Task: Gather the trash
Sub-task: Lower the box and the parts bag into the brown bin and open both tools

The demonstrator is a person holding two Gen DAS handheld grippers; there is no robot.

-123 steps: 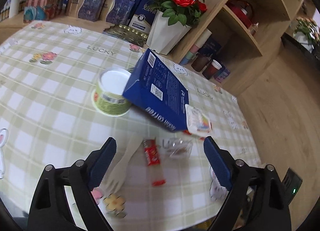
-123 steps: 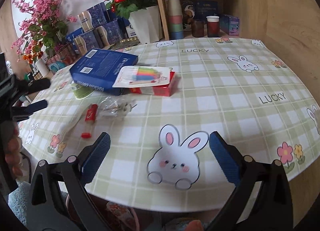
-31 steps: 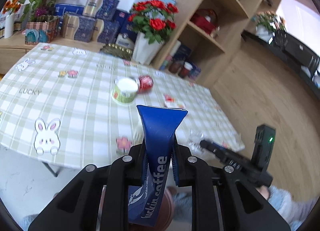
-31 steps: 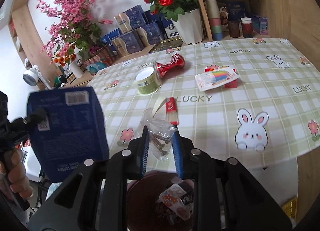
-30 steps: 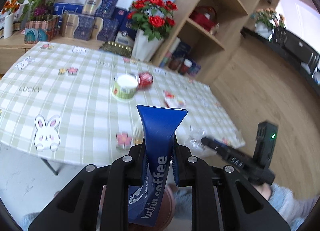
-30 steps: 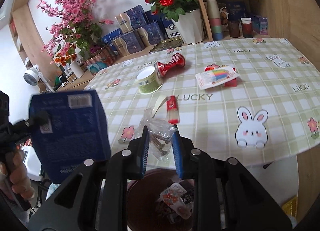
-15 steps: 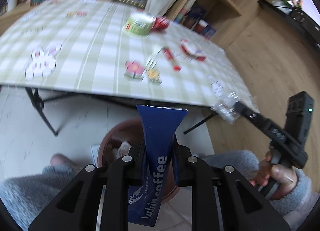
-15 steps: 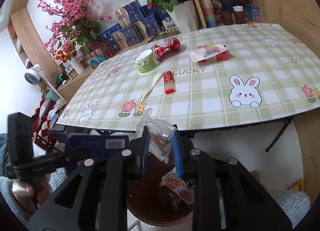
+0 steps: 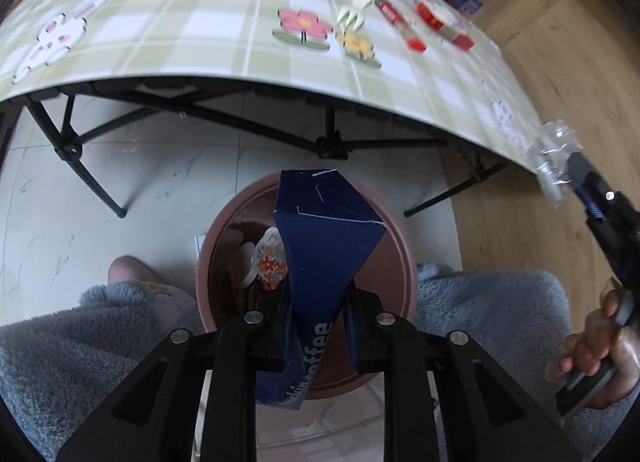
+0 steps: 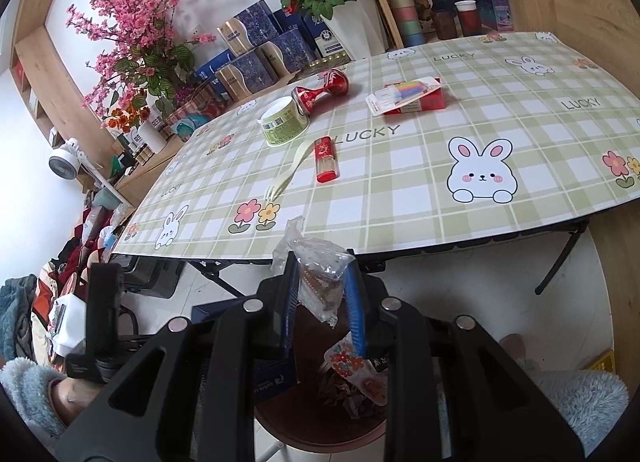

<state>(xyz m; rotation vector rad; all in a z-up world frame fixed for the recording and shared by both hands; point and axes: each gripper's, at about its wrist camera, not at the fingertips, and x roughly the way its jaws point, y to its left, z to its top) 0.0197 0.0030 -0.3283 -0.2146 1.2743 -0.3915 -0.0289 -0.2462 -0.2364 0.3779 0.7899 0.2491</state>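
Over the mouth of the brown bin (image 9: 404, 258), the blue coffee box (image 9: 328, 246) hangs pinched between the two black fingers of the left gripper (image 9: 318, 326), its squashed upper end pointing toward the table edge. The jaws stand nearly together, pressing the flattened box from both sides. Inside the bin lies earlier trash, including a flower-printed wrapper (image 9: 270, 262) and a pale round lid; what lies deeper is too dark to tell.

The right gripper (image 10: 326, 294) has its blue-padded jaws drawn in on a crumpled clear plastic bag (image 10: 320, 270), which seems to carry brown crumbs, and holds it above the same bin, just off the near edge of the table (image 10: 400, 230). In the left wrist view that bag shows at the far right, with a hand (image 9: 596, 346) on the gripper's handle.

On the green checked tablecloth remain a pale plastic fork (image 10: 290, 170), a red sachet (image 10: 326, 160) just beside it, a green-labelled tub (image 10: 282, 126), a crushed red can (image 10: 322, 90) touching the tub, and a red packet (image 10: 412, 100) well apart toward the shelf. Grey fleece sleeves flank the bin.
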